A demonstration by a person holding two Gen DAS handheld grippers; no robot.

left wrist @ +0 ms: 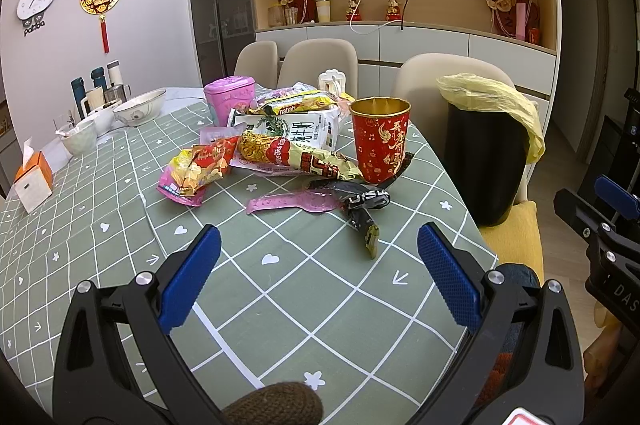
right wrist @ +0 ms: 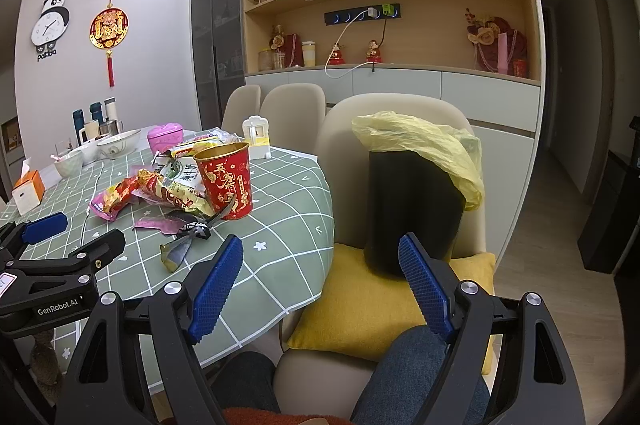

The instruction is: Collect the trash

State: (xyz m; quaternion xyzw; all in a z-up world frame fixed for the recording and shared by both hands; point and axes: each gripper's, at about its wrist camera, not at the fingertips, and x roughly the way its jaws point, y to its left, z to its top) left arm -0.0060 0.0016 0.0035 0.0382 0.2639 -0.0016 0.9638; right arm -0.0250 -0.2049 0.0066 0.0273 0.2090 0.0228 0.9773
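A pile of snack wrappers lies on the green checked tablecloth, with a red and gold paper cup upright at its right and a black wrapper nearest me. My left gripper is open and empty, just short of the black wrapper. A black bin lined with a yellow bag stands on a yellow cushion on a chair. My right gripper is open and empty, off the table edge in front of the bin. The pile also shows in the right wrist view.
Bowls, cups and flasks stand at the table's far left, with an orange tissue box. A pink tin sits behind the wrappers. Beige chairs ring the table. Shelves and cabinets line the back wall.
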